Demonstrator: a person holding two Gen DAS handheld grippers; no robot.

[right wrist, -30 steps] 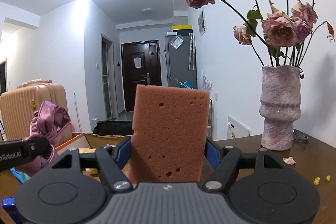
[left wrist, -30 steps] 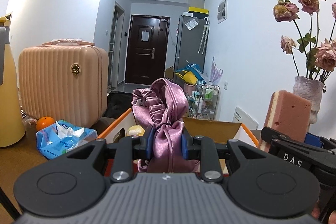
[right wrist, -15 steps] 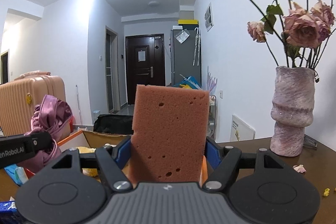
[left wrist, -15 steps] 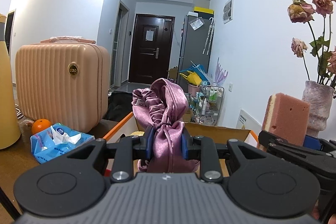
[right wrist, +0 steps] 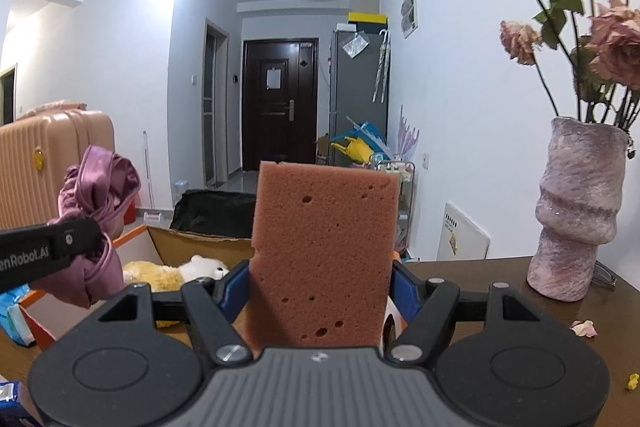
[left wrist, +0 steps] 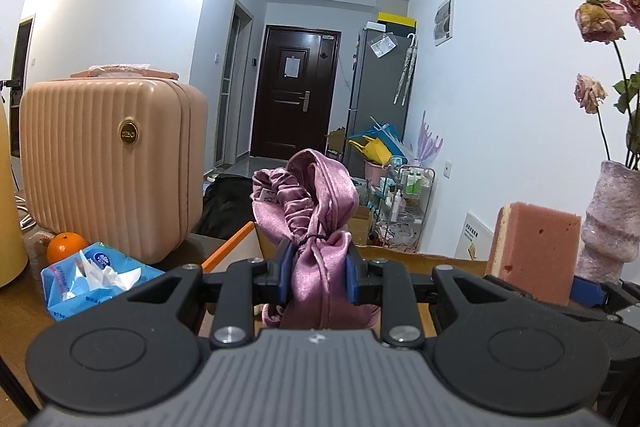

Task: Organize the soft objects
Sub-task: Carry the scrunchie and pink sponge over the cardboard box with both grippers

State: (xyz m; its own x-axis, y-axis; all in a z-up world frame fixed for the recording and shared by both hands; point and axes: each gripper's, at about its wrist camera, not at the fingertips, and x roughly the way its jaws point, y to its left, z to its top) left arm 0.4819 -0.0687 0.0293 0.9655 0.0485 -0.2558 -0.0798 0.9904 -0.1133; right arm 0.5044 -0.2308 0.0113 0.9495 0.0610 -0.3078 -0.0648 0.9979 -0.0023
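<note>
Since a second earlier both tools had lifted a little, the views sinking on the vase (right wrist: 578, 211). The left tool (left wrist: 316, 277) stayed clenched on the purple satin bonnet (left wrist: 310, 211), the right tool (right wrist: 320, 281) on the upright pink sponge (right wrist: 322, 251), both above the open cardboard box (right wrist: 192, 245) holding a plush toy (right wrist: 176, 273). The suitcase (left wrist: 108, 167) stood at the bench's left edge, the vase near the right.

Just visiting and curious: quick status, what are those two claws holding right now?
Left gripper shut on purple satin cloth. Right gripper shut on pink sponge. Cardboard box ahead, plush toy already inside. Nothing blocking.
</note>
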